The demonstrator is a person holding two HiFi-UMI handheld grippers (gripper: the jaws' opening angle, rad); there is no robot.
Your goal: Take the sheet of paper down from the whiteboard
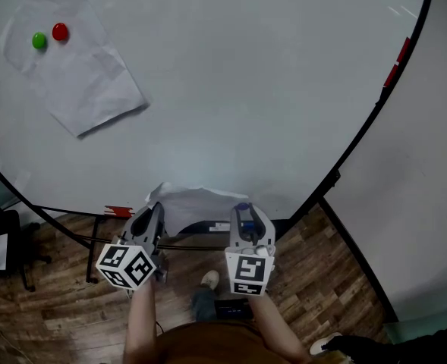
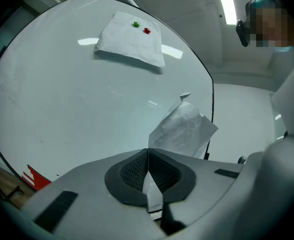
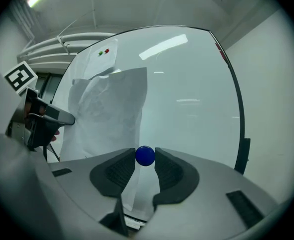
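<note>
Left gripper's (image 2: 147,156) jaws pinch the sheet of paper (image 2: 184,129), seemingly off the whiteboard (image 1: 246,89), rising beyond them; right gripper's (image 3: 146,160) jaws clasp a blue magnet (image 3: 145,155).

The place looks like an office or meeting room. A large black-framed whiteboard (image 1: 231,89) stands beside a plain white wall (image 1: 428,165) over a wood-plank floor (image 1: 322,279). A dark office chair (image 1: 7,241) sits at one side, and a tube light (image 2: 226,1) runs along the ceiling.
</note>
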